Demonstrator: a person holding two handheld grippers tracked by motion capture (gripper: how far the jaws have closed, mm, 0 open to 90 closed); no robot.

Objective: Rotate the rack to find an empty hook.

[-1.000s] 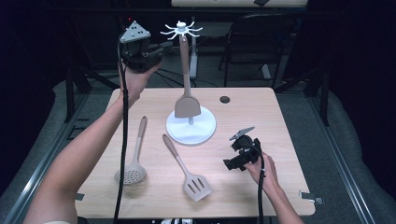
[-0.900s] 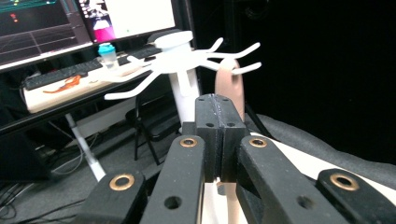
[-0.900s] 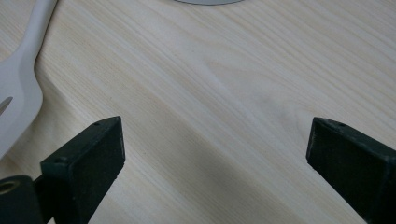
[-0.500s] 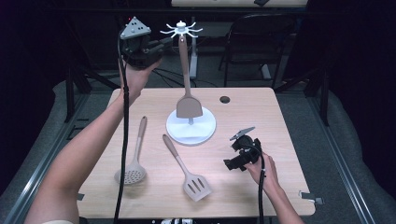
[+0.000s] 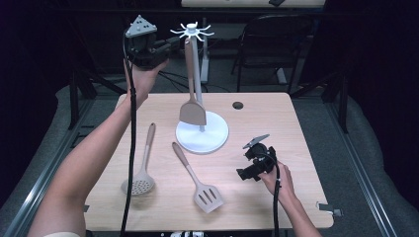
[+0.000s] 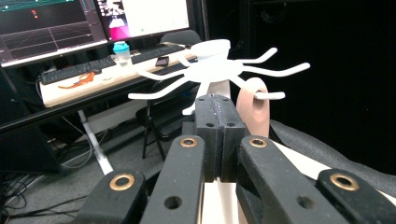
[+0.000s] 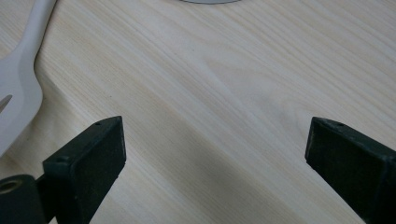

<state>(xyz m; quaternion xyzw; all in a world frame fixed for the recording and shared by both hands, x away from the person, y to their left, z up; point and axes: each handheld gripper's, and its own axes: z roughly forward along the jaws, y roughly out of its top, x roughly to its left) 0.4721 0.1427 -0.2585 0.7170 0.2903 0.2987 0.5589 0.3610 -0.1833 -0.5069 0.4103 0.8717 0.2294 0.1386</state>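
A white rack with thin hooks tops a post on a round white base. A tan spatula hangs from one hook, its blade just above the base. My left gripper is held high just left of the rack top, shut and empty. In the left gripper view the shut gripper points at the hooks, and the spatula's handle loop hangs on one. My right gripper rests low over the table's right side, open; in the right gripper view the gripper spans bare wood.
A skimmer spoon lies on the table's left part. A slotted spatula lies in the front middle, its blade near my right gripper. There is a small dark hole in the table behind the base. A chair stands beyond.
My left gripper has edged up slightly beside the rack top. The hanging spatula and the right hand stay as they were.
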